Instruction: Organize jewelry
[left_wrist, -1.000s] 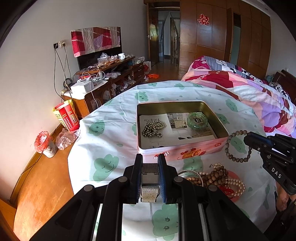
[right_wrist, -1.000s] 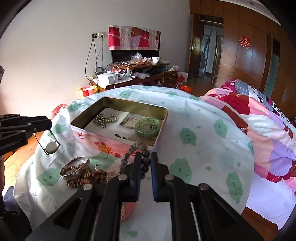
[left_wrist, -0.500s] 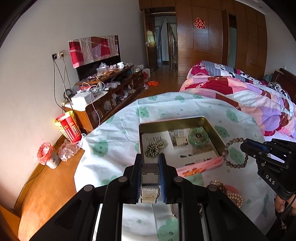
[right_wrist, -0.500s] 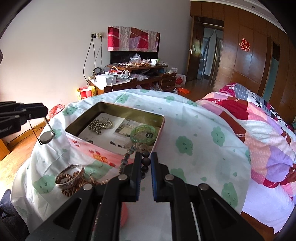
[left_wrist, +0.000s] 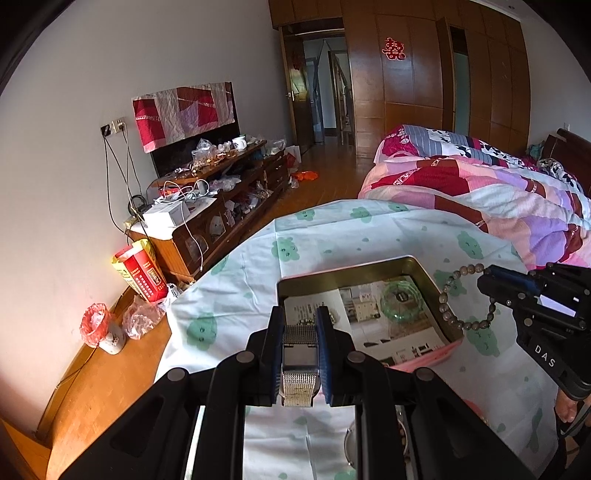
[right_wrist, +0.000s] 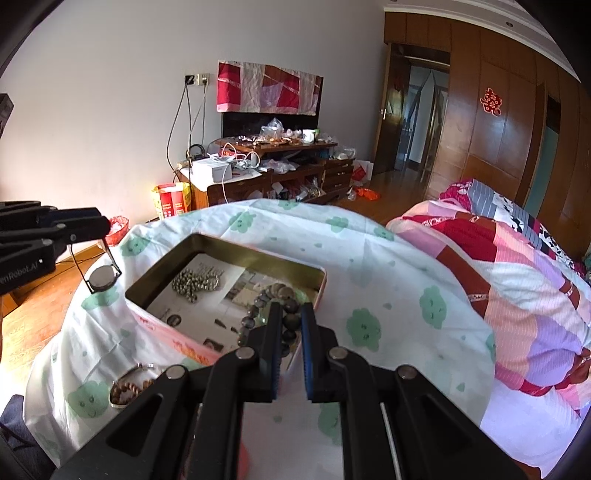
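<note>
Left wrist: left gripper (left_wrist: 300, 356) clamps watch (left_wrist: 299, 363), dial hidden; tin (left_wrist: 364, 314) now lower centre, nearer.
Right wrist: right gripper (right_wrist: 289, 352) grips bead bracelet (right_wrist: 275, 312), probably above tin (right_wrist: 225, 295); loop partly hidden.

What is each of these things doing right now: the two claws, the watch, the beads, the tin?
left gripper: shut on the watch band.
watch: hanging in the air, left of the tin.
right gripper: shut on the bead bracelet.
bead bracelet: dangling over the tin's edge.
tin: open, no lid on, jewelry inside.
green bangle: lying flat in the tin.
</note>
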